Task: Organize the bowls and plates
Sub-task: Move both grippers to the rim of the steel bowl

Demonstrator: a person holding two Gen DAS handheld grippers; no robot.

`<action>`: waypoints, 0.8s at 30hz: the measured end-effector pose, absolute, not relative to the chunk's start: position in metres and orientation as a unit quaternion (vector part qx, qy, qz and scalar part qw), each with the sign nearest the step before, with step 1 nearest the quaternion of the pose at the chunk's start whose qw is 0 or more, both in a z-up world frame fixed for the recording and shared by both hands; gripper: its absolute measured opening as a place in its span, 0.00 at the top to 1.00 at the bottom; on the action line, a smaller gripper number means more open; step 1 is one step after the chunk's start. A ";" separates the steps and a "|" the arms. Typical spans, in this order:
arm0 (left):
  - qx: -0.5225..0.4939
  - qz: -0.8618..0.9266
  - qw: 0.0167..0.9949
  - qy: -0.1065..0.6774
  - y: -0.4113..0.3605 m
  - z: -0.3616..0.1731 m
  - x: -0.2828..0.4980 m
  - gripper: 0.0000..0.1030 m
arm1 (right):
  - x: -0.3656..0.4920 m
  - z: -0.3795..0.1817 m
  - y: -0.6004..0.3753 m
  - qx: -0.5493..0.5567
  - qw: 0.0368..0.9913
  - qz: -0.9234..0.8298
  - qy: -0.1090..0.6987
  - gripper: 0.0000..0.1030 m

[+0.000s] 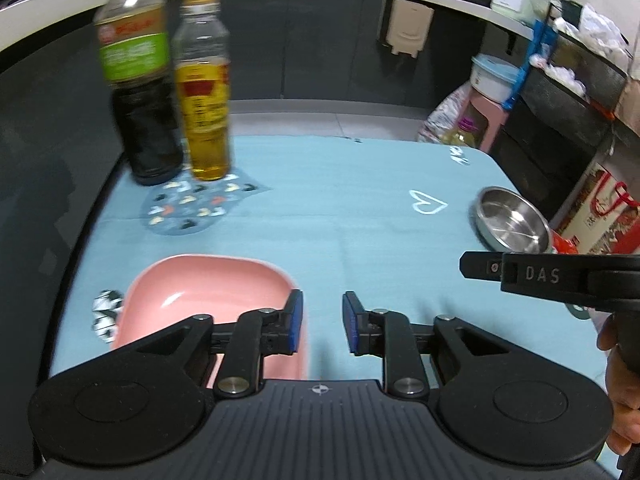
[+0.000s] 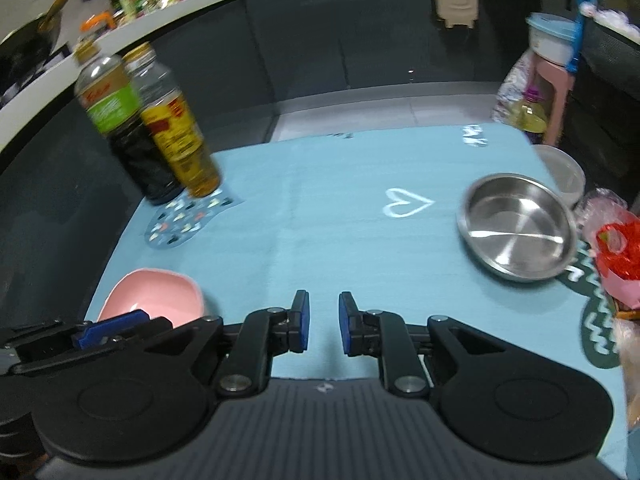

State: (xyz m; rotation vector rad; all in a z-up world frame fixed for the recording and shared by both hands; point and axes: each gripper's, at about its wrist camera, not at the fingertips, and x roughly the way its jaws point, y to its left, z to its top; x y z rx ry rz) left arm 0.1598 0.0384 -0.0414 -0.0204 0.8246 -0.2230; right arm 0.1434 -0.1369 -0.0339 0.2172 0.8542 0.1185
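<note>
A pink rounded-square plate (image 1: 208, 292) lies on the light blue tablecloth (image 1: 360, 220) at the near left; it also shows in the right wrist view (image 2: 156, 294). My left gripper (image 1: 323, 308) is open just right of the plate. Its left finger hangs over the plate's right rim, and nothing is between the pads. A shallow steel bowl (image 1: 510, 220) sits empty at the right side of the table (image 2: 518, 226). My right gripper (image 2: 323, 312) is open over bare cloth, left of and nearer than the steel bowl, holding nothing. Both grippers are side by side.
Two tall bottles, one dark (image 1: 136, 92) and one with yellow oil (image 1: 204, 92), stand at the far left on a patterned mat (image 1: 188, 208). A clear lidded container (image 2: 560, 172) and a red bag (image 2: 616, 248) crowd the right edge. Dark cabinets lie beyond.
</note>
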 end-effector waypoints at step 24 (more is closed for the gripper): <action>-0.024 -0.165 0.896 0.412 -0.097 -0.062 0.234 0.78 | 0.151 -0.055 -0.281 0.205 0.890 -0.075 0.401 0.84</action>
